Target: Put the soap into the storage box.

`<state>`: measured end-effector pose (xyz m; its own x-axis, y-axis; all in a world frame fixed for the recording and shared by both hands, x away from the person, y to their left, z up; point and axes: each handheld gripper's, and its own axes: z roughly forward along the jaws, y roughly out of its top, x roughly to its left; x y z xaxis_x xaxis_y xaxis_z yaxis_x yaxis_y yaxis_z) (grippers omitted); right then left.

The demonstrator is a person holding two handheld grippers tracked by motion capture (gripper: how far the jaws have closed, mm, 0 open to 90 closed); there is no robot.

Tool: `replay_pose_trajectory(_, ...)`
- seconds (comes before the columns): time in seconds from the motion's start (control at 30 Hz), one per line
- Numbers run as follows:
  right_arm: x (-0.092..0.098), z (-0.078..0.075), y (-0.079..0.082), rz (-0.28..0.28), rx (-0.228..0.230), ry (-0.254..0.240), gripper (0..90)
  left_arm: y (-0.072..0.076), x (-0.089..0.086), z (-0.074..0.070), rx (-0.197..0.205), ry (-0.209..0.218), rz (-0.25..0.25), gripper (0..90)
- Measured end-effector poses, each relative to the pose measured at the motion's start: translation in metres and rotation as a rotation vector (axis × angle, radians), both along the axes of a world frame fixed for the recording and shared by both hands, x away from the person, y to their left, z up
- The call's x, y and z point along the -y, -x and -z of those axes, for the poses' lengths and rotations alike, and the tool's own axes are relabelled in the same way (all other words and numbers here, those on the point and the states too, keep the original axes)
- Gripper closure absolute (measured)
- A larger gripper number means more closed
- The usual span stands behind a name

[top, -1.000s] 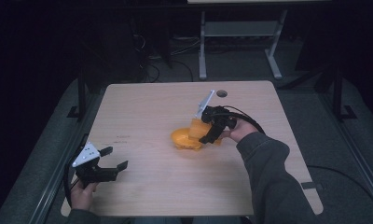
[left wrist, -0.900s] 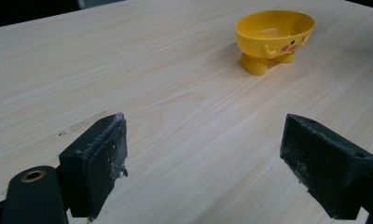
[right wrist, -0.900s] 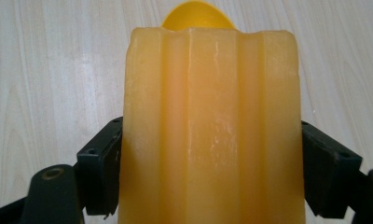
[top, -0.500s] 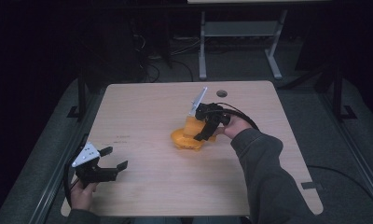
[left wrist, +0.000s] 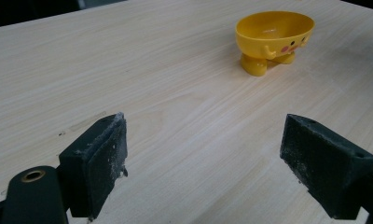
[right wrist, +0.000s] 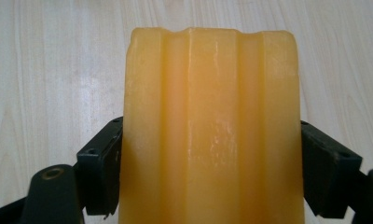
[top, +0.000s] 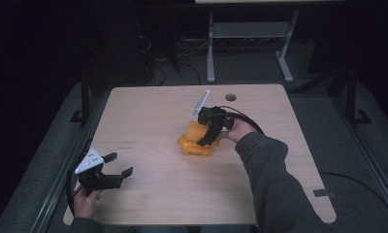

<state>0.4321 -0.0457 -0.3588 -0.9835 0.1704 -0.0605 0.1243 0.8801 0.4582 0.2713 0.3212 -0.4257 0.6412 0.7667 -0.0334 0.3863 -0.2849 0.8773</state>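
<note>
Item: yellow footed bowl (left wrist: pixel 274 39), painted face with pink cheek spots, no legible writing; stands mid-table (top: pixel 148 194). Right gripper (right wrist: pixel 208 172) clamps a ribbed orange-yellow block (right wrist: pixel 211 126) between both jaws, beside that bowl. Left gripper (left wrist: pixel 203 163): jaws spread wide, empty, well apart near the table's front-left corner.

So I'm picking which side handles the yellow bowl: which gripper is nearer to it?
Right. The right gripper, shut on an orange ridged block, hovers directly at the yellow bowl. The left gripper sits open near the table's front-left corner, well apart.
</note>
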Motion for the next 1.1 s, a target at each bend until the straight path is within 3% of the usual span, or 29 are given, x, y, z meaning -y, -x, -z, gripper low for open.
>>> replay_pose_trajectory(0.5, -0.012, 0.007, -0.005, -0.028, -0.018, -0.006, 20.6, 0.000, -0.001, 0.000, 0.002, -0.003, 0.004, 14.1)
replay_pose_trajectory(1.1, -0.025, 0.023, -0.010, -0.040, -0.042, 0.030, 20.5, 0.000, -0.002, 0.000, -0.001, -0.011, 0.005, 14.1)
